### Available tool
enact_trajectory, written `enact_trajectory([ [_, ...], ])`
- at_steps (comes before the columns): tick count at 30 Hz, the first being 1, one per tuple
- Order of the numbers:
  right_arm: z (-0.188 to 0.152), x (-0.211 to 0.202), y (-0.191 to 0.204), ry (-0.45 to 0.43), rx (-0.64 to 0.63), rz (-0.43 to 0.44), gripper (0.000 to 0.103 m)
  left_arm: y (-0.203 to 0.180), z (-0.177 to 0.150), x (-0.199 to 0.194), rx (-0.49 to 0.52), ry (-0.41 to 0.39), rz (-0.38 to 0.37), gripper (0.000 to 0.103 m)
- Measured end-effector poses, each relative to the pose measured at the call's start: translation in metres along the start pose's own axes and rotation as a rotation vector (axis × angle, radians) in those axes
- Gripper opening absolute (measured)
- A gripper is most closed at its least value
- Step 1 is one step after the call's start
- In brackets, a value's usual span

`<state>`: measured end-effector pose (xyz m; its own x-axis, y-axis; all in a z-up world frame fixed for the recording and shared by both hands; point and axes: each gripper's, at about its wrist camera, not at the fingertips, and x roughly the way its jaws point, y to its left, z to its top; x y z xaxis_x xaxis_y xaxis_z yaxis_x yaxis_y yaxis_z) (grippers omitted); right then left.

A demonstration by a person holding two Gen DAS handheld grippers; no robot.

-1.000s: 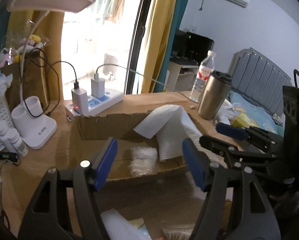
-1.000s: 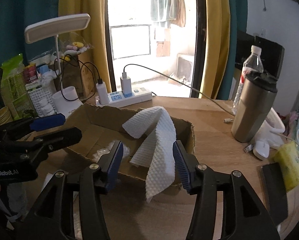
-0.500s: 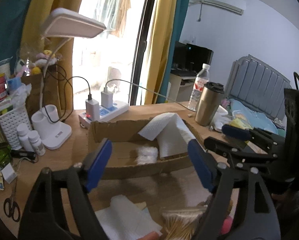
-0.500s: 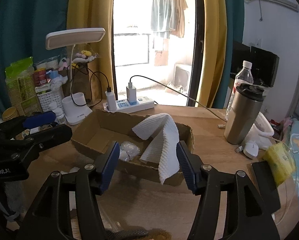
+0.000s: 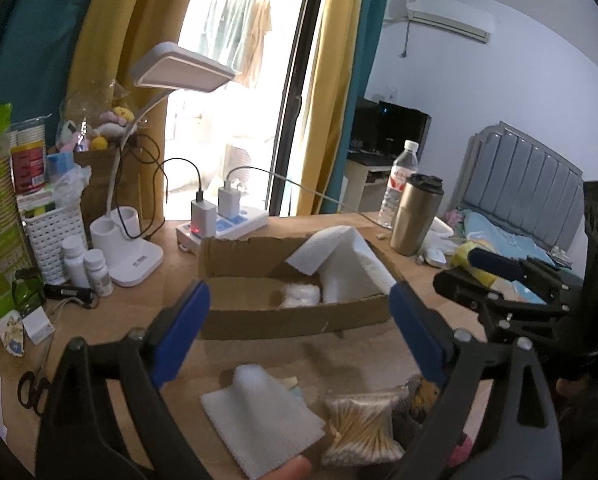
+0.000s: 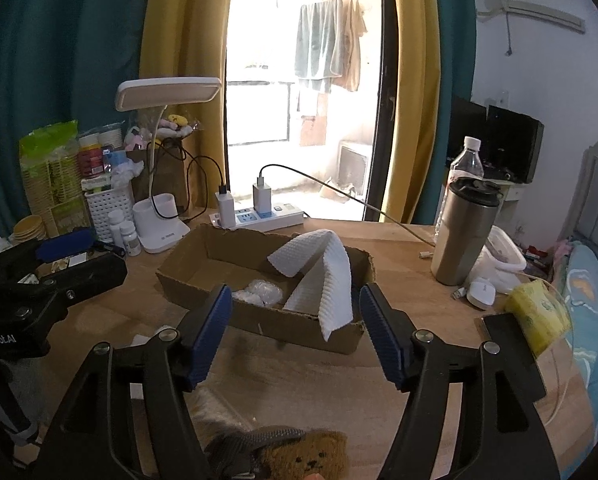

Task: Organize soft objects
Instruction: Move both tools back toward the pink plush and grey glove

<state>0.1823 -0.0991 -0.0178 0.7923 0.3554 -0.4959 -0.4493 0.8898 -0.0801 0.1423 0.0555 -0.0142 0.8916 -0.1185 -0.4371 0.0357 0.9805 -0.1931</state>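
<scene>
With both sets of jaws opening and nothing between them, the left gripper (image 5: 299, 332) and right gripper (image 6: 295, 332) hang short of the cardboard box (image 6: 259, 320), where the white towel (image 6: 319, 276) drapes over the rim, apparently just dropped; more soft items wait on the counter (image 6: 399, 264).

White towel (image 6: 323, 276) over cardboard box (image 6: 203, 280)
</scene>
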Motion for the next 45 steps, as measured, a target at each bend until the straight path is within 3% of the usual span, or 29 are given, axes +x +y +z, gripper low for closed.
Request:
enact_trajectory([
  [14, -0.015, -0.023, 0.014, -0.001, -0.006, -0.003, 0.072, -0.003, -0.017, -0.026, 0.001, -0.011, -0.003, 0.093],
  [17, -0.019, -0.027, 0.016, -0.003, -0.009, 0.005, 0.083, -0.002, -0.021, -0.031, -0.002, -0.012, -0.004, 0.093],
  [27, -0.034, -0.045, 0.012, -0.003, -0.01, -0.021, 0.083, -0.009, -0.034, -0.046, 0.016, -0.021, -0.013, 0.093],
  [45, -0.091, -0.04, -0.004, 0.107, 0.033, -0.004, 0.083, -0.024, -0.087, -0.028, 0.015, 0.124, 0.013, 0.093],
])
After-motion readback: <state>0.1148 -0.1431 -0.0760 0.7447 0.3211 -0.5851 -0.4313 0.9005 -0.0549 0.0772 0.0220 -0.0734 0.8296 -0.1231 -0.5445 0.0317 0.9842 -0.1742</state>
